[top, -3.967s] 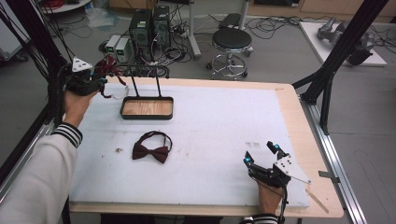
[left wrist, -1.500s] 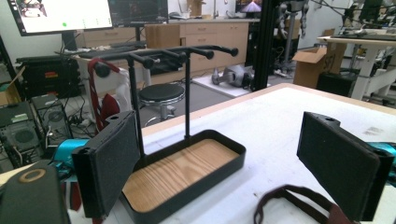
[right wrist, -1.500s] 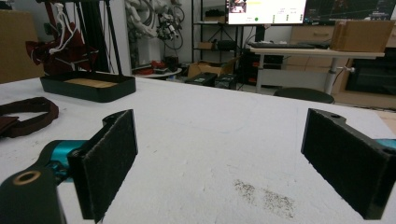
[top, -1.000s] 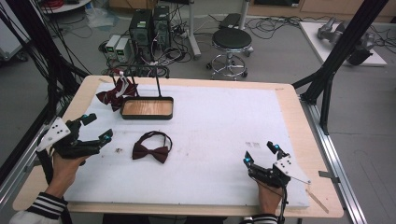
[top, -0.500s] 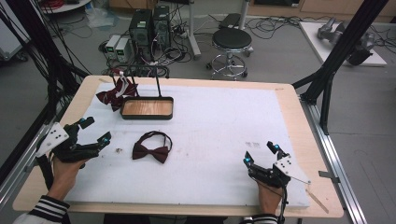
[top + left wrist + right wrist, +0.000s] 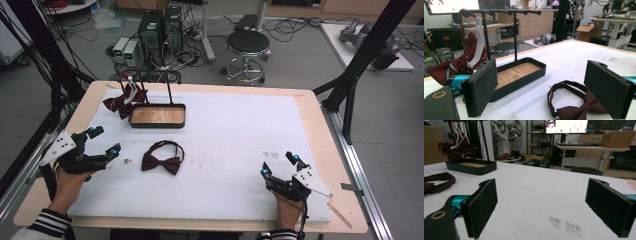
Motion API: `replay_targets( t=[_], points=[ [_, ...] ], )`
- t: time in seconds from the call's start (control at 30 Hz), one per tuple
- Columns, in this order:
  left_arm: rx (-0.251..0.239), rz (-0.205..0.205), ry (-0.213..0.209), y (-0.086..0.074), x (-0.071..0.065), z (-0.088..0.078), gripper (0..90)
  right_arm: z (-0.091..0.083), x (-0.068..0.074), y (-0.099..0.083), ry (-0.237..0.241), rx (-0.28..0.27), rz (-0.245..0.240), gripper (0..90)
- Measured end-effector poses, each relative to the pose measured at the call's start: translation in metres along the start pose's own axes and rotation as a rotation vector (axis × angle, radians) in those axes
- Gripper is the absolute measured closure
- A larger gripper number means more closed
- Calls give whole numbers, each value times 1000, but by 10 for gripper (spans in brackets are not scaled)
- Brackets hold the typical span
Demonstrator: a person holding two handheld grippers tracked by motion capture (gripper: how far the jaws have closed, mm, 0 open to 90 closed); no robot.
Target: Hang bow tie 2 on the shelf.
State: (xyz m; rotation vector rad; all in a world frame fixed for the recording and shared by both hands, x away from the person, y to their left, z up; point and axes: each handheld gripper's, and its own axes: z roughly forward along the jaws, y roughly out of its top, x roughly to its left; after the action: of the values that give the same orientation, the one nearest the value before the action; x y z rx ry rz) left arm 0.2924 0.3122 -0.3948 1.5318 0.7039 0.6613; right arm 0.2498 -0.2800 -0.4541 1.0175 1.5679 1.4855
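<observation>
Resting at the near right edge of the table, the right gripper (image 6: 279, 167) sits with jaws spread wide and nothing between them, apparently parked out of the way. Across at the near left, the left gripper (image 6: 104, 141) is equally agape and empty, angled toward the dark red bow tie (image 6: 162, 158) lying flat just beyond it, probably lining up a pickup. Farther back stands the black stand (image 6: 156, 115) with a wooden-floored tray, another tie (image 6: 121, 100) draped from its rail.
</observation>
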Motion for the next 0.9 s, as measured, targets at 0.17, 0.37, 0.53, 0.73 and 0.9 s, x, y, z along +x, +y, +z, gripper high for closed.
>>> replay_targets(
  t=[0.17, 0.37, 0.53, 0.73, 0.9],
  points=[
    [34, 28, -25, 9, 0, 4, 116, 0, 0, 0, 0, 1, 0, 98],
    [99, 80, -83, 20, 0, 13, 116, 0, 0, 0, 1, 2, 2, 98],
    [127, 115, -143, 27, -4, 24, 116, 0, 0, 0, 0, 3, 1, 98],
    [186, 164, -211, 33, -12, 37, 117, 0, 0, 0, -1, 2, -1, 98],
    [253, 203, -254, 34, -19, 48, 119, 0, 0, 0, 0, 1, 1, 98]
  ],
)
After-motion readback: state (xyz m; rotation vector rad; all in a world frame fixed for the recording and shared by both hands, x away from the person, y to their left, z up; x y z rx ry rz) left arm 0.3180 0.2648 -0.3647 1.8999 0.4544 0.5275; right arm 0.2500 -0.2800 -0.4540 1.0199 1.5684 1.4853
